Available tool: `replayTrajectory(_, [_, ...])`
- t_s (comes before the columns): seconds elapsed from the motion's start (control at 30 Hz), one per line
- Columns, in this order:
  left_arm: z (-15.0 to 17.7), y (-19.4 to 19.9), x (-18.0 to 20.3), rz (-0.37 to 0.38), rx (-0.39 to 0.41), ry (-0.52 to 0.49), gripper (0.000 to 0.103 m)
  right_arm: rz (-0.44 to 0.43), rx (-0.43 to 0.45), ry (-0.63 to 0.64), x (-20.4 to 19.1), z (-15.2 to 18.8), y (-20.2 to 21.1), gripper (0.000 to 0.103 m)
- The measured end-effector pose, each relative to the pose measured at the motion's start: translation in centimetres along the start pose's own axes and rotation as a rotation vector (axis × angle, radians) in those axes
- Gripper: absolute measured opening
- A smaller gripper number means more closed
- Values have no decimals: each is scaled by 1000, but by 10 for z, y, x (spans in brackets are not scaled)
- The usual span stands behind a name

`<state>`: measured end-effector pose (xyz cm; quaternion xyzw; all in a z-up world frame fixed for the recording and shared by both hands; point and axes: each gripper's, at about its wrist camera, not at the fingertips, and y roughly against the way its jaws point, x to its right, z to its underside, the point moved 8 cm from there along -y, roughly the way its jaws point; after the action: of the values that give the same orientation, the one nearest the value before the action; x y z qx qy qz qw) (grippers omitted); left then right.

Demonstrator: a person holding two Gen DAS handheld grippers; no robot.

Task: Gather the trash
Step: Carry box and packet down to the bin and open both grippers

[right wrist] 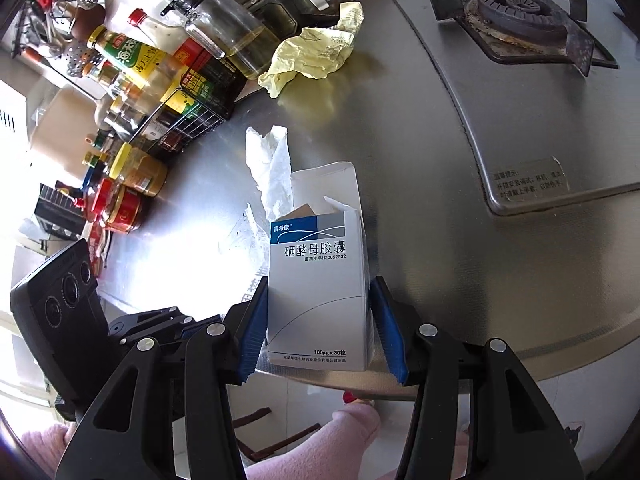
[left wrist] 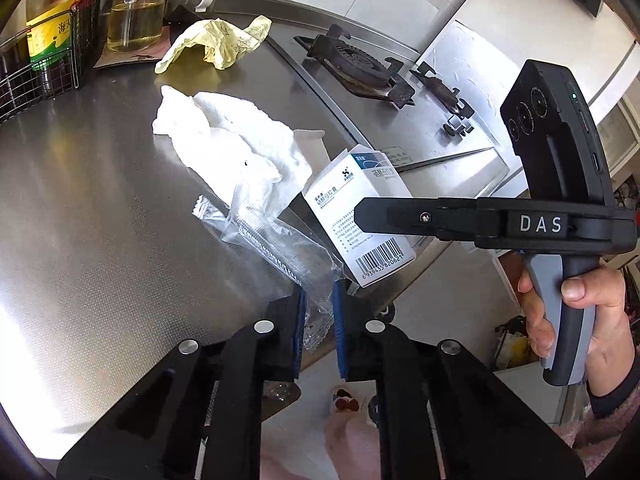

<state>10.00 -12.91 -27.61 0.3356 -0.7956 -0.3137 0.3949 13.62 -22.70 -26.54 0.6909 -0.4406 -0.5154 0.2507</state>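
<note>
Your right hand-held gripper point(right wrist: 318, 332) is clamped on the opened medicine box point(right wrist: 320, 276), at the counter's point(left wrist: 100, 200) front edge. Your left hand-held gripper point(left wrist: 318, 320) pinches the clear plastic wrapper point(left wrist: 280, 248) there too. The white tissue point(left wrist: 228, 148) and yellow crumpled paper point(left wrist: 216, 40) lie farther back.

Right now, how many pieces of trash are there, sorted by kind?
Crumpled paper: 2, one yellow sheet and one white tissue, both lying on the counter.
Clear plastic wrapper: 1, gripped by the left tool.
Medicine box: 1, open-topped, gripped by the right tool.
Total: 4
</note>
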Motion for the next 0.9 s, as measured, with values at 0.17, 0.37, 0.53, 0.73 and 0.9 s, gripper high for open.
replayTrajectory(0.17, [15,17,17,-35,35,-8,9,-9,14,25,4,19,23,51])
replayTrajectory(0.37, [40,43,31,-80,82,28,9,-21,13,65,8,50,49,51])
replayTrajectory(0.53, [67,63,37,-120,106,76,9,-42,-12,109,5,83,63,51])
replayTrajectory(0.73, [108,70,39,-158,104,134,9,-68,-71,155,6,123,63,51])
replayTrajectory(0.9, [147,55,36,-153,63,201,9,-66,-167,177,15,166,39,51])
